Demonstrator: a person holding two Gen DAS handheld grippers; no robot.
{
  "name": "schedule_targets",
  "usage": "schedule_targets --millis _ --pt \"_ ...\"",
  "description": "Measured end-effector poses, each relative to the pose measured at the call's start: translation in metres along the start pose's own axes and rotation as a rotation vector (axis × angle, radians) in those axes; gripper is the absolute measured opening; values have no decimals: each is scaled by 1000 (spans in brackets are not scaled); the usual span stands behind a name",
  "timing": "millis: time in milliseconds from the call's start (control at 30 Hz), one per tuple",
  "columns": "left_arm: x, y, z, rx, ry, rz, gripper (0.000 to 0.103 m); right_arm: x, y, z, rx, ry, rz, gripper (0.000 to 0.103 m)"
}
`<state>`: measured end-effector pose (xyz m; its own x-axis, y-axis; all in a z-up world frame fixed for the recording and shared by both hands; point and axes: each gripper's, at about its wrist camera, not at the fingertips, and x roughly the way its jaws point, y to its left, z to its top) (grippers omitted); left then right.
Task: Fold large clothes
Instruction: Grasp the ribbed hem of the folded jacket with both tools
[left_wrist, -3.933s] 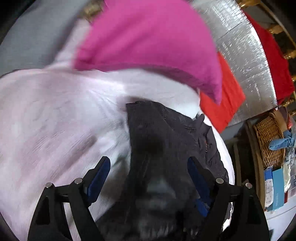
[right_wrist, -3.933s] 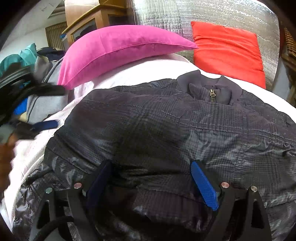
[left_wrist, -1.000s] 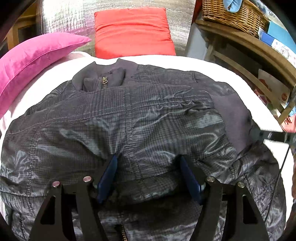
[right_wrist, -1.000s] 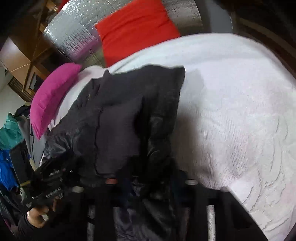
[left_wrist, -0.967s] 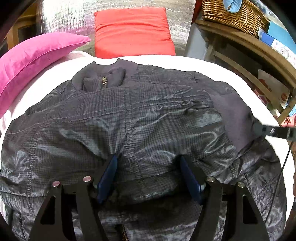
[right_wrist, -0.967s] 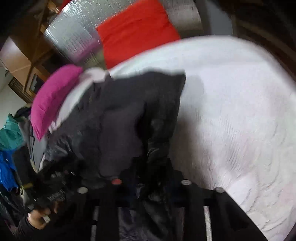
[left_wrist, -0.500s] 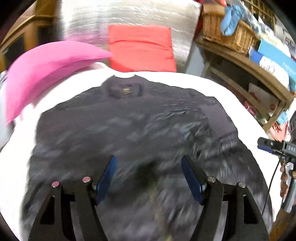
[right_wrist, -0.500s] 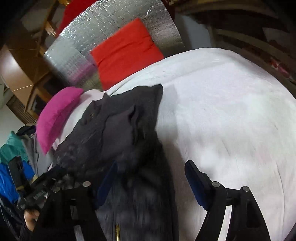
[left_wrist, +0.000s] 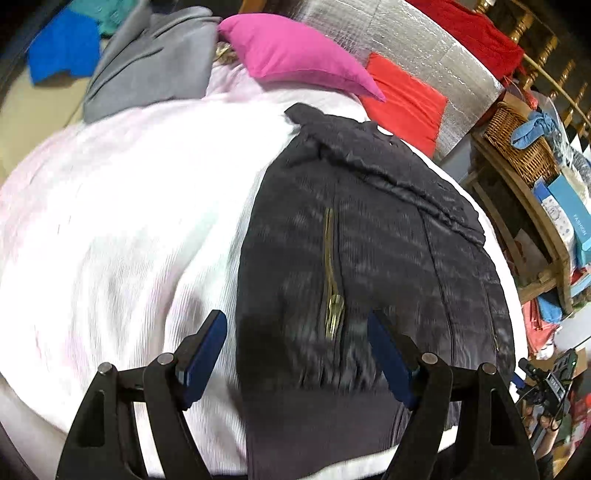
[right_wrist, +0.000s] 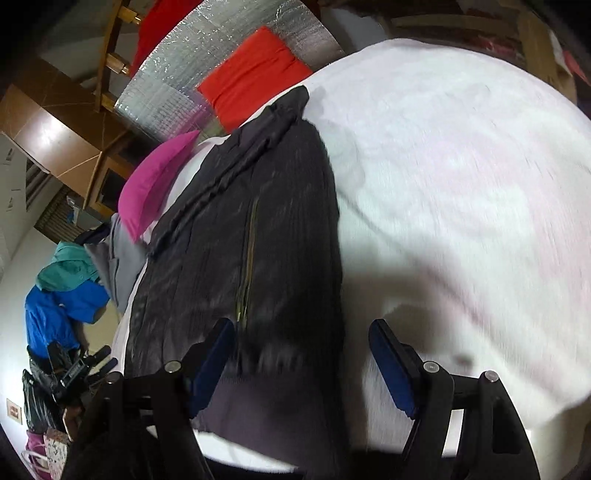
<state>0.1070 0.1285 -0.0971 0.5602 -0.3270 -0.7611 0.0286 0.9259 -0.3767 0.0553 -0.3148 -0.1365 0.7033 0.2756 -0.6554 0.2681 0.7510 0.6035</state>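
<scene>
A white bed cover (left_wrist: 122, 206) fills most of both views. At its far end lies a pink pillow (left_wrist: 295, 55), and just beside it a red pillow (left_wrist: 406, 99) leans on a silver quilted panel (left_wrist: 436, 48). A grey garment (left_wrist: 147, 62) and a blue garment (left_wrist: 62, 44) lie beyond the pink pillow. A wicker basket (left_wrist: 517, 144) stands on a wooden shelf (left_wrist: 535, 218), holding a light blue cloth (left_wrist: 532, 127).

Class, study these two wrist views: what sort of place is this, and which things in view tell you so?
Most likely a lived-in bedroom. A dark jacket lies on a bed with a white cover, a pink pillow and a red pillow sit at its head, and spare clothes are piled alongside.
</scene>
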Motion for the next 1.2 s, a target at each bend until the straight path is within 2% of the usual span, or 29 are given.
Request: schedule_targets --millis 233,300,500,667,700,733,767,833,900,1033,1067,1100,1133,1200 --pt "13 13 -17 -51 45 27 79 -9 6 -16 0 -2 -3 78" --pt "17 17 -22 -81 57 2 79 -7 11 -15 -10 -3 -5 78" --pt "24 13 -30 -45 71 15 79 6 20 -18 -23 26 -9 78" --pt "20 12 -32 -42 60 -8 78 14 23 -21 -34 44 -21 78" --pt "18 12 -32 -42 55 -9 78 14 23 -21 -36 45 -22 76" --pt "19 10 -30 -41 53 -9 77 14 23 -20 -37 47 -26 69" --pt "18 11 -31 -42 52 -11 71 14 22 -20 -40 53 -42 64" --pt "17 11 -32 -49 56 -14 58 14 20 -19 -43 59 -77 40" --pt "17 12 -32 -50 53 -4 57 12 16 -18 -37 61 -75 36" --pt "15 13 -33 -48 56 3 63 7 15 -18 -27 38 -64 38" --pt "16 12 -33 -47 56 3 65 7 16 -17 -31 36 -60 43" --pt "17 11 -33 -43 59 3 66 8 16 -17 -35 36 -56 57" --pt "18 10 -33 -40 63 4 67 10 16 -16 -38 37 -55 64" --pt "23 7 -34 -22 73 18 67 16 17 -17 -39 50 -55 62"
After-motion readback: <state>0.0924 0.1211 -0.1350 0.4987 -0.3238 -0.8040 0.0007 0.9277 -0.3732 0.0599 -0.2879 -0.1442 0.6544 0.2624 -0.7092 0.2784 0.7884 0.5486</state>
